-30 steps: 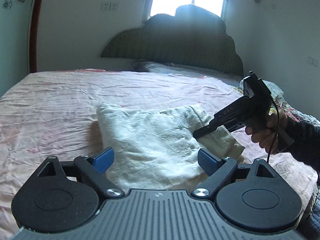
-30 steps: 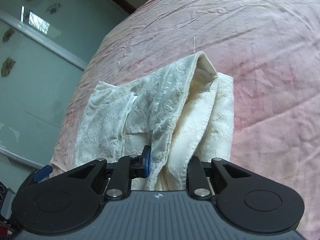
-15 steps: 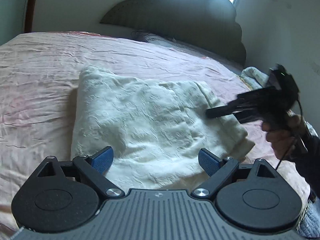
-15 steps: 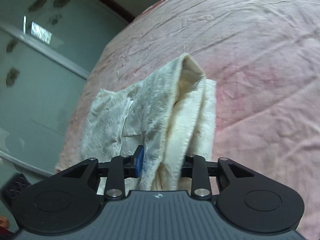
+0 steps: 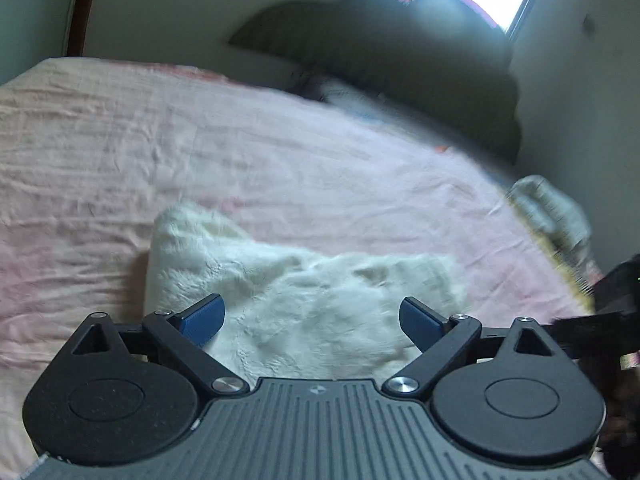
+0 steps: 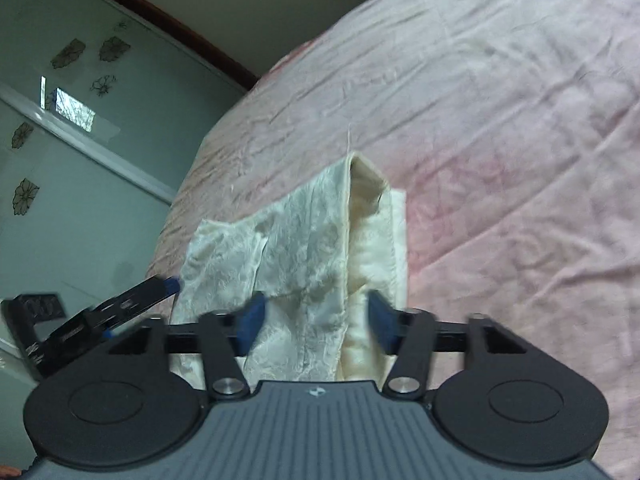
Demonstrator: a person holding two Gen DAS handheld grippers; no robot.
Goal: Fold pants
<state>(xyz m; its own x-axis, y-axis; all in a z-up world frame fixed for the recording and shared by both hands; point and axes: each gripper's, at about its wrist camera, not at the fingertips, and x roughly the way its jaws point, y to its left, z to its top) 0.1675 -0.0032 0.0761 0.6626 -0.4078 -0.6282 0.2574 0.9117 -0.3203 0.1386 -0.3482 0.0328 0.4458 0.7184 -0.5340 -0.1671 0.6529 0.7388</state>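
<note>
The cream-white pants (image 5: pixel 304 292) lie folded in a thick bundle on the pink bed sheet (image 5: pixel 240 152). My left gripper (image 5: pixel 312 318) is open and empty, just above the near edge of the bundle. My right gripper (image 6: pixel 314 320) is open, its blue pads on either side of the bundle's layered edge (image 6: pixel 320 248) without clamping it. The right gripper shows as a dark blurred shape at the right edge of the left wrist view (image 5: pixel 616 304). The left gripper's fingertip (image 6: pixel 160 286) shows at the left of the right wrist view.
A dark headboard (image 5: pixel 400 52) and a pillow stand at the far end of the bed under a bright window. A patterned cloth (image 5: pixel 556 208) lies at the bed's right edge. A pale green wardrobe door with flower stickers (image 6: pixel 60 160) stands beside the bed.
My right gripper has opened and let go of the pants' edge, which now rests on the bed. My left gripper has pulled back, so the bundle sits lower in its view.
</note>
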